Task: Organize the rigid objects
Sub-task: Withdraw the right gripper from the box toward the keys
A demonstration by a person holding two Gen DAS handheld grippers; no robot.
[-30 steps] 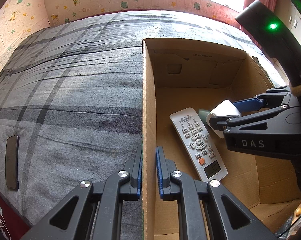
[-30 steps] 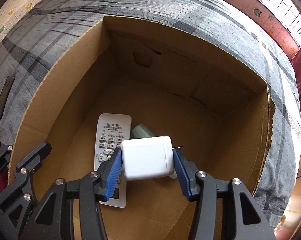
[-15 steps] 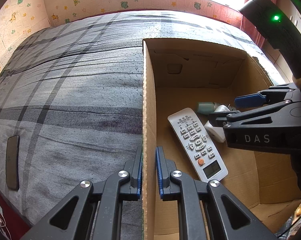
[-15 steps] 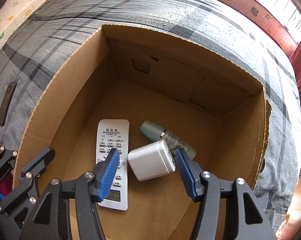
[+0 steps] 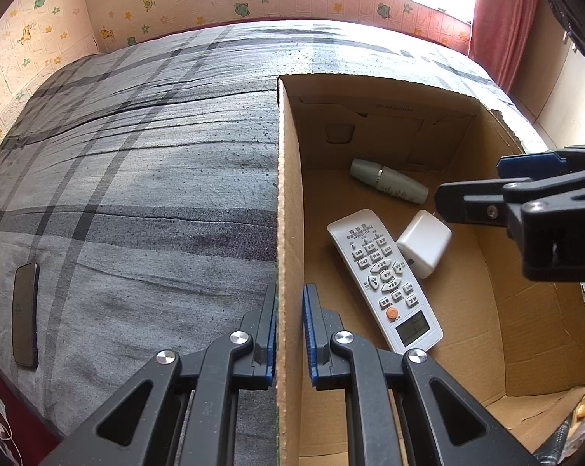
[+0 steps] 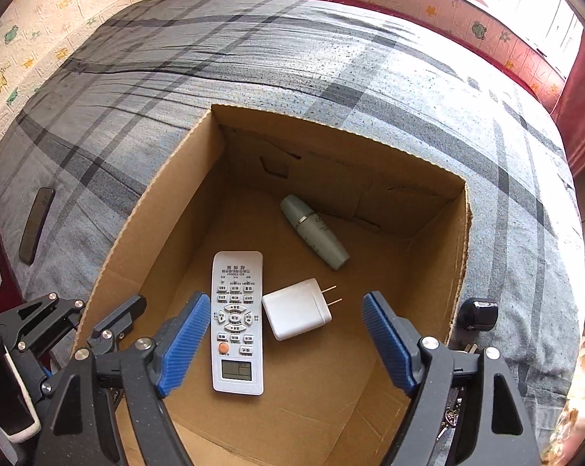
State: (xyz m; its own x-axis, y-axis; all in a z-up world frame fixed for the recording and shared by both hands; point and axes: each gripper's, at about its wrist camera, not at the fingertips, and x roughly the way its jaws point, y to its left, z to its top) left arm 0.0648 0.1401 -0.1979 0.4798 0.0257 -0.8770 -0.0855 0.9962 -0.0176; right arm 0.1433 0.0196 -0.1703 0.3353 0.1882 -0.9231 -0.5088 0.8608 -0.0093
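An open cardboard box (image 5: 288,194) (image 6: 152,209) sits on the bed. On its floor lie a white remote (image 5: 385,283) (image 6: 237,318), a white plug charger (image 5: 424,242) (image 6: 296,314) beside it, and a pale green bottle (image 5: 387,180) (image 6: 314,233) farther back. My left gripper (image 5: 289,334) is shut on the box's left wall. My right gripper (image 6: 284,299) (image 5: 471,180) hangs above the charger. Its jaws are opening, well clear of the charger, with nothing held between them.
The bed (image 5: 137,174) has a grey plaid cover. A black phone (image 5: 25,314) (image 6: 36,225) lies flat near its left edge. A small black object (image 6: 479,312) sits just outside the box's right wall. Patterned walls and a bright window lie beyond.
The right gripper let go of the white charger, which dropped onto the box floor beside the remote. That gripper rose and its jaws spread wider. The left gripper kept still.
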